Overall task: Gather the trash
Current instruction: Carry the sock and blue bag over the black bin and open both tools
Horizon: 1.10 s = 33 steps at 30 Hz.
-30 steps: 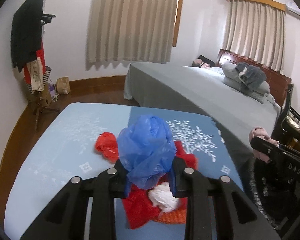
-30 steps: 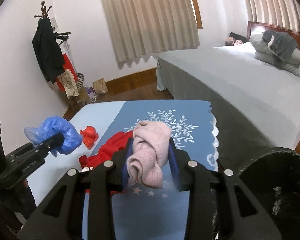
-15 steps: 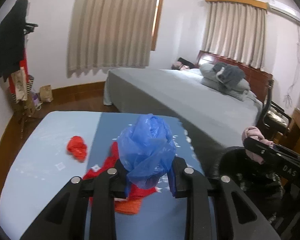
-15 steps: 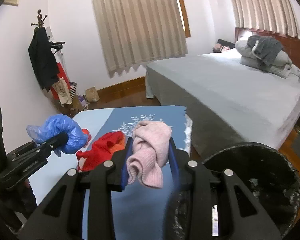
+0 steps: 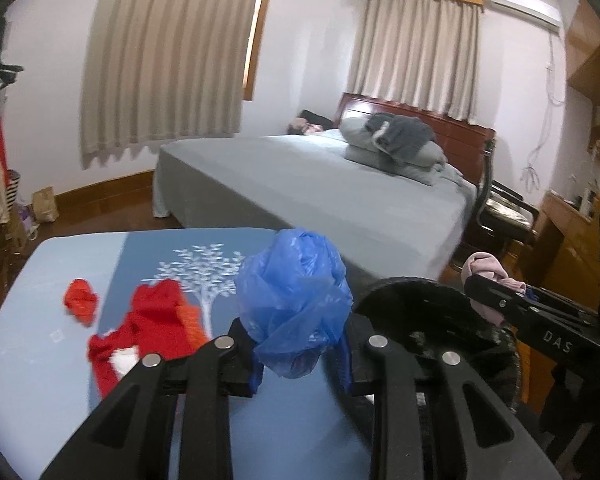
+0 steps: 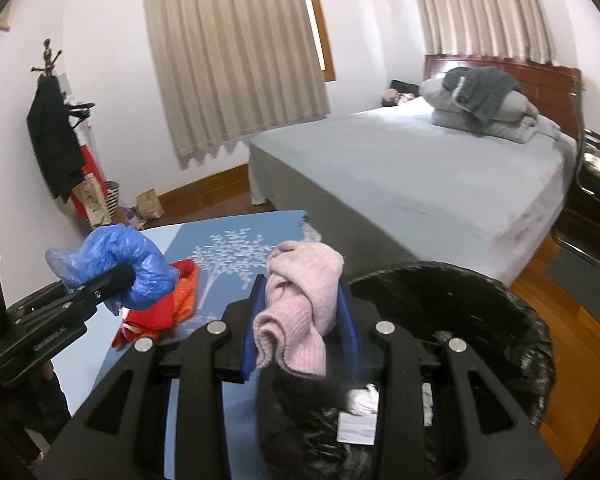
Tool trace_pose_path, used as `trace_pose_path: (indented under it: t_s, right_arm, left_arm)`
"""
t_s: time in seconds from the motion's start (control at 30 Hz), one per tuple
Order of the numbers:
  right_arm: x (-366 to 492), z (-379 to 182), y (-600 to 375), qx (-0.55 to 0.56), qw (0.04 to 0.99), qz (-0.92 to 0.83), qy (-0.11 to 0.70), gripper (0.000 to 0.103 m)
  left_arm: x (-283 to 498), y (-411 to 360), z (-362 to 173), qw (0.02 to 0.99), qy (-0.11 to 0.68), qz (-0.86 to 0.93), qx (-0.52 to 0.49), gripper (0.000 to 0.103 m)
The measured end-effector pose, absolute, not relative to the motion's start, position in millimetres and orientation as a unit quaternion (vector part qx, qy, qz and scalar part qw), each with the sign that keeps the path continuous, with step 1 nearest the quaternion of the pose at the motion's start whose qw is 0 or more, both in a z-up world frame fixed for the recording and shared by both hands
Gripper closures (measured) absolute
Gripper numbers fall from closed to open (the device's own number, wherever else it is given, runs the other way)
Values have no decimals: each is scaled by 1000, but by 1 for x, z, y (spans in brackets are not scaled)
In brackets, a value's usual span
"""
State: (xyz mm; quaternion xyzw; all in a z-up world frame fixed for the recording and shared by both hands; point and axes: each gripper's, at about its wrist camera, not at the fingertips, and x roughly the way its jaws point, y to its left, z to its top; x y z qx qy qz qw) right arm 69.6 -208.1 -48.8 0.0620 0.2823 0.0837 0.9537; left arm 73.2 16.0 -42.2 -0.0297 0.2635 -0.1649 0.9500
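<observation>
The left gripper [image 5: 300, 356] is clenched on a crumpled blue plastic bag [image 5: 294, 300], held above the right edge of the blue tablecloth-covered table [image 5: 40, 344], just beside the black-lined round trash bin [image 6: 500, 320]. The right gripper [image 6: 300, 332] grasps a bunched pink knitted cloth [image 6: 302, 300] over the bin's near rim. Inside the bin lie white paper scraps [image 6: 360, 400]. On the table, near its middle, rest a red crumpled wrapper [image 5: 81, 302] and a red-and-orange bag pile [image 5: 152, 328].

Grey bed [image 6: 412, 176] with folded bedding [image 6: 484, 100], beige curtains [image 6: 236, 52] behind.
</observation>
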Motion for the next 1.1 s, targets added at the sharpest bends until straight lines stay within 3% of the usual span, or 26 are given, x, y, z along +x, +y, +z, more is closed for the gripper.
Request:
trace_pose_path:
  t_s: [0.93, 1.0, 1.03, 1.1]
  right_arm:
    - [24, -75, -316, 89, 953, -33, 287, 68]
    - [24, -77, -319, 90, 953, -40, 288, 61]
    - [23, -77, -320, 90, 953, -44, 287, 51]
    - [21, -76, -323, 88, 954, -52, 283, 40]
  left_arm:
    - [76, -110, -57, 912, 280, -298, 13, 75]
    - [80, -114, -59, 907, 289, -307, 11, 71]
    - [81, -114, -61, 905, 293, -309, 6, 69]
    - [83, -114, -62, 900, 302, -315, 0, 55]
